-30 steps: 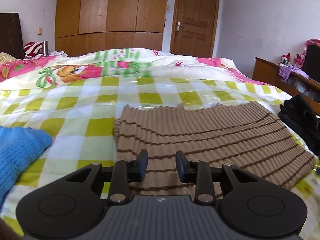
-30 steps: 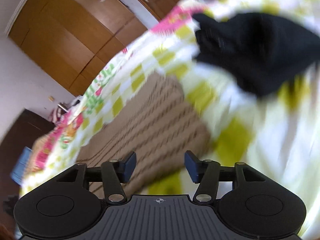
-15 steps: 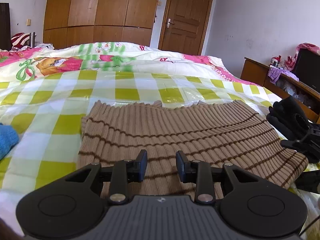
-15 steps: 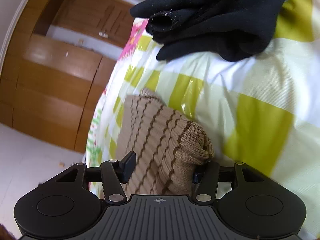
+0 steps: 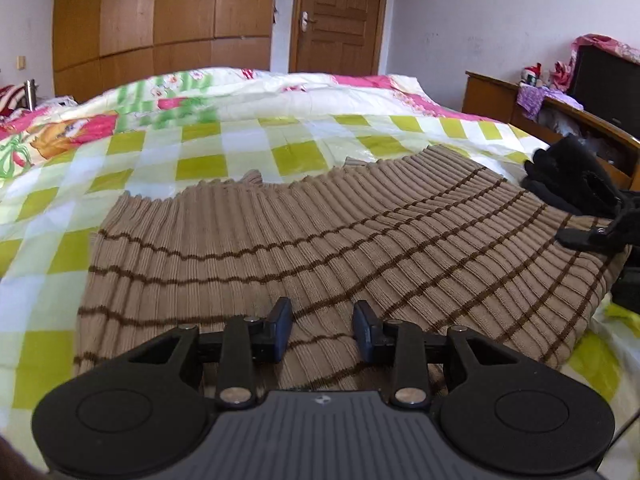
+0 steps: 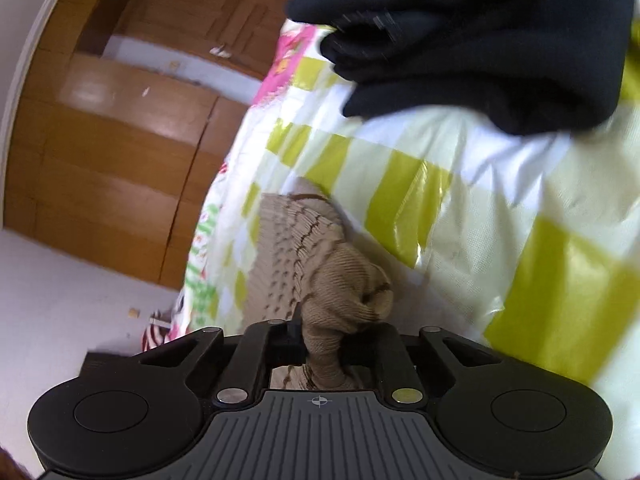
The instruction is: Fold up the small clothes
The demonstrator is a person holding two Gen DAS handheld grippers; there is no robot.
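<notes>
One striped brown sweater (image 5: 320, 240) lies on the checked cover (image 5: 200, 152); left gripper (image 5: 322, 330) gapes above it; right gripper (image 6: 320, 340) pinches its corner; one black garment (image 6: 480, 40) at one o'clock.

The sweater (image 6: 340, 288) is bunching between the right gripper (image 6: 322, 338) fingers, hiding its own edge and the right fingertip. The black garment (image 6: 480, 40) is running off the top edge, motion-blurred. The wardrobe (image 6: 120, 120) is smearing too.
</notes>
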